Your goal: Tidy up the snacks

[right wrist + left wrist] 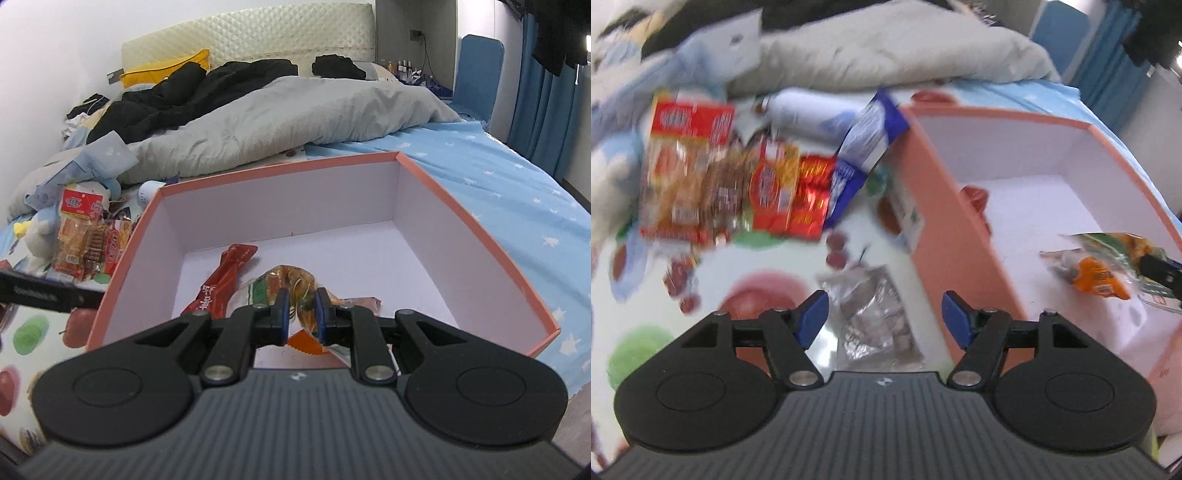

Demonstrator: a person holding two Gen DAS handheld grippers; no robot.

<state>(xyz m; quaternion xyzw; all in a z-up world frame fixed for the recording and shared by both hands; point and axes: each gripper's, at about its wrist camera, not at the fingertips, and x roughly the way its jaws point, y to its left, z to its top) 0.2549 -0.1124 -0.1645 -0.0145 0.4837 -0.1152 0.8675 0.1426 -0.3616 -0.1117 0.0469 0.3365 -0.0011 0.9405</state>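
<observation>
My right gripper (301,312) is shut on a clear orange and green snack packet (291,277) just above the floor of the pink box (280,166). A red packet (221,284) lies in the box beside it. In the left wrist view the same packet (1097,273) shows in the box (942,221), with the right gripper's fingers (1160,269) on it. My left gripper (884,314) is open over a clear packet of brown snacks (879,332) that lies on the fruit-print sheet beside the box wall. Its pads stand apart from the packet.
A pile of red and orange snack packets (731,177), a blue and white packet (871,129) and a white bottle (809,110) lie left of the box. A grey duvet (280,114) and black clothes (192,88) lie behind. A plush toy (35,236) sits at the far left.
</observation>
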